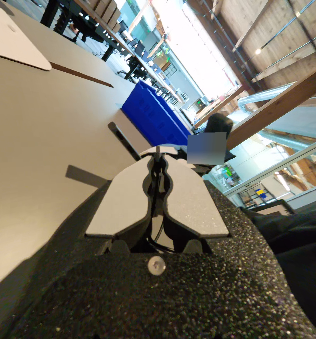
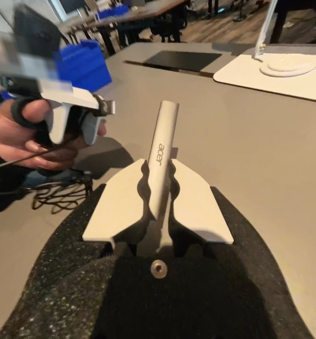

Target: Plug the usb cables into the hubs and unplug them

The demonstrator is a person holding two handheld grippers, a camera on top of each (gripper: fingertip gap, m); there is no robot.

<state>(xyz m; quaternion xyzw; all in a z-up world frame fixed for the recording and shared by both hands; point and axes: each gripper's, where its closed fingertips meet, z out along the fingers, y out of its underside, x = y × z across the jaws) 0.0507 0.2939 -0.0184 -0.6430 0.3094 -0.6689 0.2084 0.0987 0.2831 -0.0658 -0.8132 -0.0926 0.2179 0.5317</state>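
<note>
My right gripper (image 2: 159,162) is shut on a silver hub (image 2: 163,139), which sticks up and away from its fingers above the grey table (image 2: 226,146). My left gripper (image 1: 158,158) is shut on a USB cable plug (image 1: 158,150), whose metal tip pokes out past the fingertips; its black cable (image 1: 155,198) runs back between the fingers. In the right wrist view the left gripper (image 2: 100,108), held by a hand, hovers to the left of the hub's far end with the plug (image 2: 109,107) pointing toward it, a short gap apart.
A blue bin (image 1: 149,113) (image 2: 82,67) stands on the table beyond the grippers. A dark slim bar (image 1: 123,141) lies near it. A loose black cable coil (image 2: 58,194) lies at the left. A white mat (image 2: 254,77) with a stand base and a black pad (image 2: 181,58) lie farther back.
</note>
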